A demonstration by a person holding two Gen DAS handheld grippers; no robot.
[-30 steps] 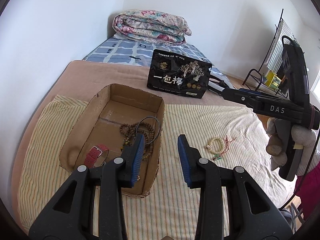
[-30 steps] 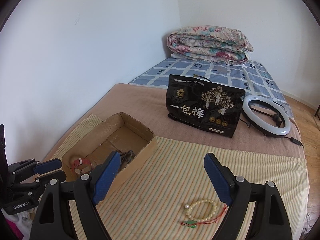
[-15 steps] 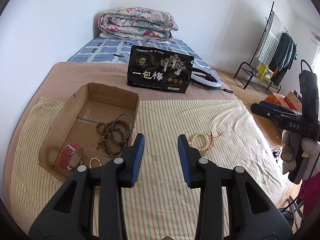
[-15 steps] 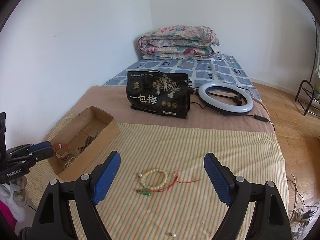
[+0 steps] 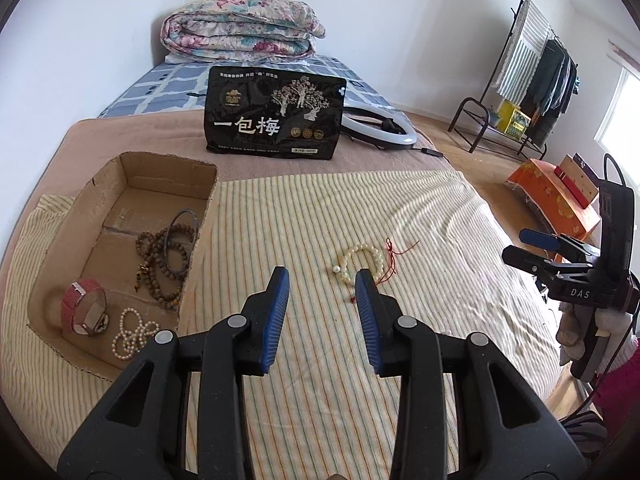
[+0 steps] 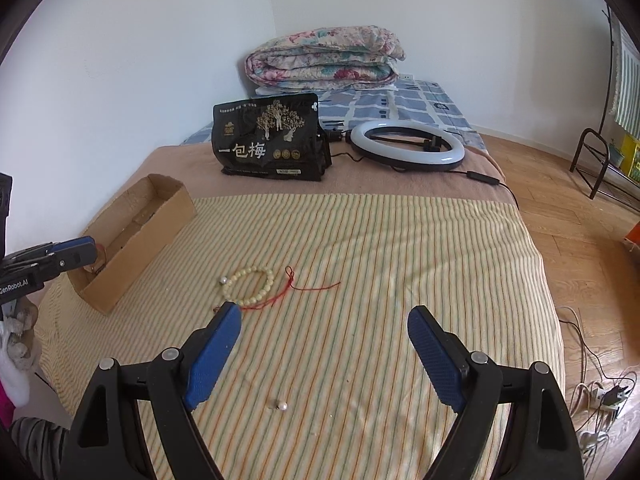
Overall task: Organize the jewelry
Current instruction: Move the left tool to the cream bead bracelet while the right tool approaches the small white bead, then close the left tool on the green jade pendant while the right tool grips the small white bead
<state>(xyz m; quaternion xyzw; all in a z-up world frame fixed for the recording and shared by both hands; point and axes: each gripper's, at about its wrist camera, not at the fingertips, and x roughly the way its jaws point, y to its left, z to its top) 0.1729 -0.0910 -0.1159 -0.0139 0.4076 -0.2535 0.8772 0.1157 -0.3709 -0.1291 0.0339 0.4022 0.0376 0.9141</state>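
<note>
A cream bead bracelet [image 5: 362, 261] with a red cord lies on the striped cloth; it also shows in the right wrist view [image 6: 249, 286]. A cardboard box [image 5: 120, 172] at the left holds brown bead strands [image 5: 160, 264], a red watch [image 5: 82, 312] and a white pearl bracelet [image 5: 130, 334]. My left gripper [image 5: 322, 284] is open and empty, just short of the cream bracelet. My right gripper [image 6: 324, 320] is wide open and empty, right of the bracelet. A loose pearl [image 6: 282, 405] lies between its fingers.
A black snack bag [image 5: 276, 120] stands behind the box, with a ring light [image 5: 378, 130] beside it. A folded floral quilt [image 5: 240, 28] lies at the far end. The bed edge drops to wooden floor [image 6: 592, 240] on the right, with a rack [image 5: 520, 80].
My left gripper has swung right, away from above the box toward the cream bracelet. My right gripper has moved right and back; the bracelet now sits off its left finger.
</note>
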